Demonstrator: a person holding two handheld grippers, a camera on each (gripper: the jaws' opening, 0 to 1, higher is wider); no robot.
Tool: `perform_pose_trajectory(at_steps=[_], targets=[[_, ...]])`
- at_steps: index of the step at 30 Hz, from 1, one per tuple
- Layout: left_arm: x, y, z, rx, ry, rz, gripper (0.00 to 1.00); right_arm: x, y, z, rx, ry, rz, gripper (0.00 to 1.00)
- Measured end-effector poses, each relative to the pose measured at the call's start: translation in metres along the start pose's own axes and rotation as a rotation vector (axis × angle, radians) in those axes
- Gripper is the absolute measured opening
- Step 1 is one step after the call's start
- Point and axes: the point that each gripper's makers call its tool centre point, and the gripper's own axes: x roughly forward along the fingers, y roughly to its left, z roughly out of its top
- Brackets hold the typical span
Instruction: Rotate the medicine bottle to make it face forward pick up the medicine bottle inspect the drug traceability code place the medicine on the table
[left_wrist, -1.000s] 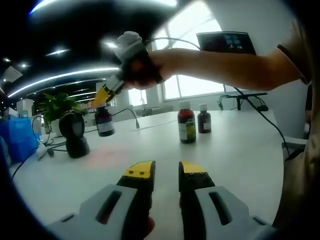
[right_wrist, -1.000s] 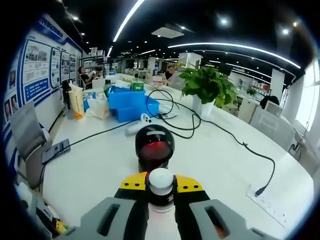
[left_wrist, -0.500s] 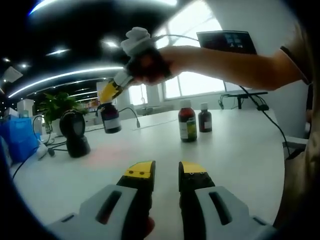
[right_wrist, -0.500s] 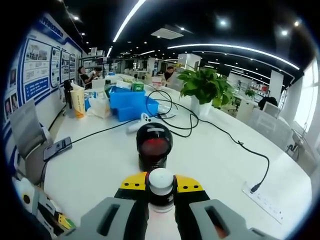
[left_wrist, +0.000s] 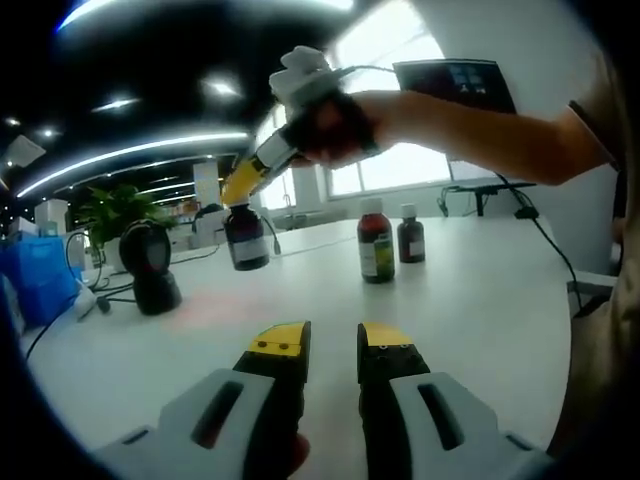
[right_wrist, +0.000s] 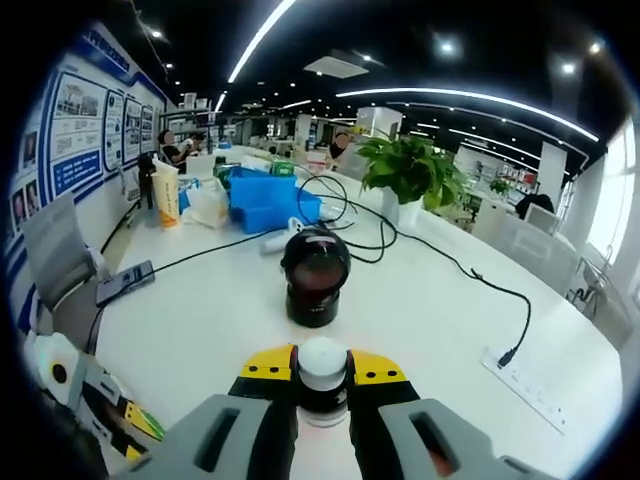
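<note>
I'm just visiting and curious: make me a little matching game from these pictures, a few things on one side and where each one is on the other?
Things:
1. held bottle
2. scanner
3. potted plant
4. two brown bottles

Places:
A. standing together on the white table
B. beyond the scanner, among black cables
C. gripped in the right gripper, above the table
D. on the table, straight ahead of the right gripper

Pairs: 1-C, 2-D, 3-B, 4-A

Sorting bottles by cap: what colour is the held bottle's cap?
White cap, clearest in the right gripper view.
</note>
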Motion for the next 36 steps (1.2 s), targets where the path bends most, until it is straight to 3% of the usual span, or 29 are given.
perform_pose_trajectory(at_steps=[18,36], targets=[[0.000,0.000,-0.001,0.003,0.005,0.004,0.11,-0.022,-0.009,-0.015,0.040,-0.027,-0.020,0.15],[0.000,-0.002,0.000,0.014,0.003,0.002,0.11,-0.037,-0.007,-0.044,0.063,0.000,-0.037,0.15]])
